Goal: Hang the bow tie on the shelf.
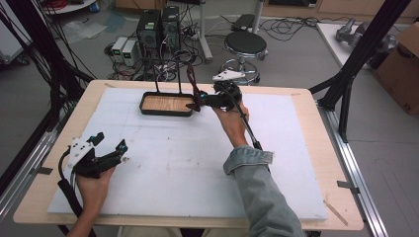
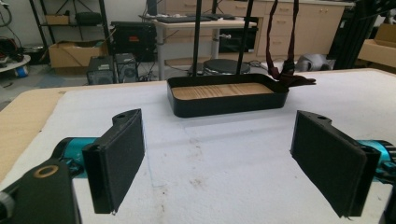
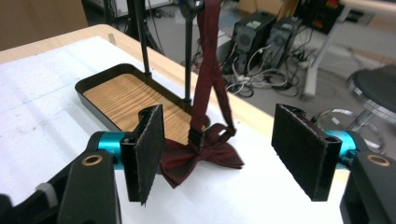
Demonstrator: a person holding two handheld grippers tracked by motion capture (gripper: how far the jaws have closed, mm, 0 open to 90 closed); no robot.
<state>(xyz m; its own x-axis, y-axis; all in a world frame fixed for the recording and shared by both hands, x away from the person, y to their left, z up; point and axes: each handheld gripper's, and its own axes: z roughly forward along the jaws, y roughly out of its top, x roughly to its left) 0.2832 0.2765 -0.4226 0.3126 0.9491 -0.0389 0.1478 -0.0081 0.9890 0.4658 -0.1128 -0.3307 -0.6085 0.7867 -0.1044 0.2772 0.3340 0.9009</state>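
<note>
Right gripper (image 3: 219, 154) jaws apart, bow tie (image 3: 198, 156) seemingly free

grey floor (image 1: 296, 59), black stool (image 1: 245, 44), computer towers (image 1: 159, 27).

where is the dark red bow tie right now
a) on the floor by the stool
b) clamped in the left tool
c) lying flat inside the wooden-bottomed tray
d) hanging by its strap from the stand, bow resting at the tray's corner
d: the bow tie hangs by its strap from the black stand, its bow resting at the corner of the tray, with the right tool open around it.
</note>
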